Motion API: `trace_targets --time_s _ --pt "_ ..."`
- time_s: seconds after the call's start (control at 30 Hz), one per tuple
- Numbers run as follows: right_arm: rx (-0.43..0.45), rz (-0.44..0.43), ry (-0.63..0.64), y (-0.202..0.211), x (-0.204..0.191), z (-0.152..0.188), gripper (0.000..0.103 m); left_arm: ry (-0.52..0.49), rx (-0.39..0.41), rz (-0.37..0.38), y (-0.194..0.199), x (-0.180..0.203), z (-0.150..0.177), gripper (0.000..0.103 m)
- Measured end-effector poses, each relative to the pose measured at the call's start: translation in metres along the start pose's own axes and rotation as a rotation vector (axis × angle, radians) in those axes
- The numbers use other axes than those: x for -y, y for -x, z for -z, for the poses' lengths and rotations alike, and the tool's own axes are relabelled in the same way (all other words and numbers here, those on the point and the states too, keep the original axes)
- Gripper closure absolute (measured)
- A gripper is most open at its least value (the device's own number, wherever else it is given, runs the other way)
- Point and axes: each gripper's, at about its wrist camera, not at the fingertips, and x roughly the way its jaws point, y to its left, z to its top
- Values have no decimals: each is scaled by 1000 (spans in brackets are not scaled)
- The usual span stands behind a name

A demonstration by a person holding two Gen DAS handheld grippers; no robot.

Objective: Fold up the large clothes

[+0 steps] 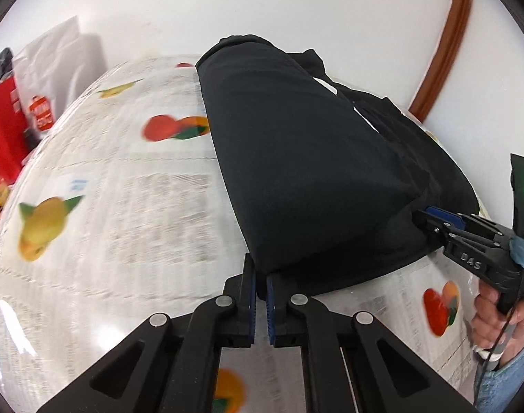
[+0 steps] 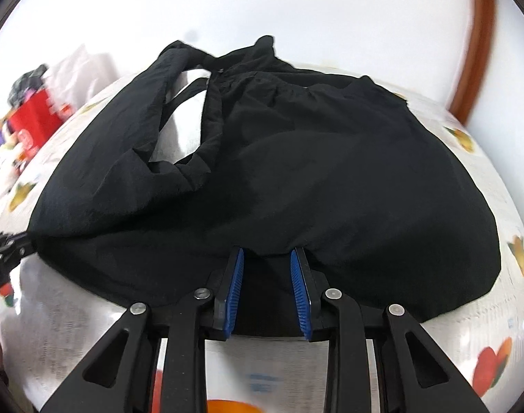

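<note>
Your left gripper (image 1: 260, 275) came in low over the desk (image 1: 124, 206), its blue pads pressed almost together and pinching the near corner of the black garment (image 1: 306, 158). The fingers pointed up along the cloth's folded left edge, which ran away toward the far side of the desk.

Your right gripper (image 2: 267, 258) sat at the garment's (image 2: 296, 172) near hem, jaws spread apart with a loose ridge of black cloth lying between the pads but not squeezed. From the left wrist view, that right gripper (image 1: 425, 218) reached in from the desk's right side, tilted slightly downward, tips touching the cloth's edge, with your right hand (image 1: 492, 320) wrapped around the handle below it.

The garment lay spread across the middle of the desk on the fruit-printed covering, straps (image 2: 179, 110) bunched toward the far-left part of it. A red box (image 1: 2, 127) stood past the desk's far-left corner.
</note>
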Motion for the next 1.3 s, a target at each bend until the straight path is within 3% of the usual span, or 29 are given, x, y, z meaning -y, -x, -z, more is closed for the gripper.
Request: trace_targets --time_s 0.1,0.23,0.3,0.47,0.6,0.7,0.77,0.87,0.93,1.03,1.1,1.2,1.3 --pt "-7 -81 -2 15 -6 -4 68 -14 -3 4 4 -4 2 97" --pt "106 -163 24 52 -9 -11 52 -8 -2 27 5 -7 6 94" --pt "144 -192 56 59 -17 -20 51 6 3 67 7 -9 8 91" --pt "137 -232 87 44 -32 -35 52 13 6 131 12 -10 10 64" --pt "111 -266 82 22 -46 -41 57 11 -17 163 4 -5 6 51" --pt "78 -291 78 0 -52 -50 63 -39 -4 137 0 8 5 47" --pt "45 -299 76 -14 -58 -54 87 -58 4 102 -4 13 5 48" --pt "57 -314 66 -14 -57 -55 100 -102 21 53 -5 21 8 48" --pt "143 -294 52 8 -49 -58 101 -131 20 26 -5 25 8 48" --pt "268 -335 -9 49 -26 -56 101 -160 14 -5 -6 31 9 46" --pt "316 -302 -37 62 -13 -52 101 -168 13 -19 -6 33 9 46" --pt "334 -253 -104 66 13 -36 101 -174 10 -25 -6 34 8 45" --pt "258 -219 -169 45 32 -18 101 -182 7 -37 -7 36 8 44"
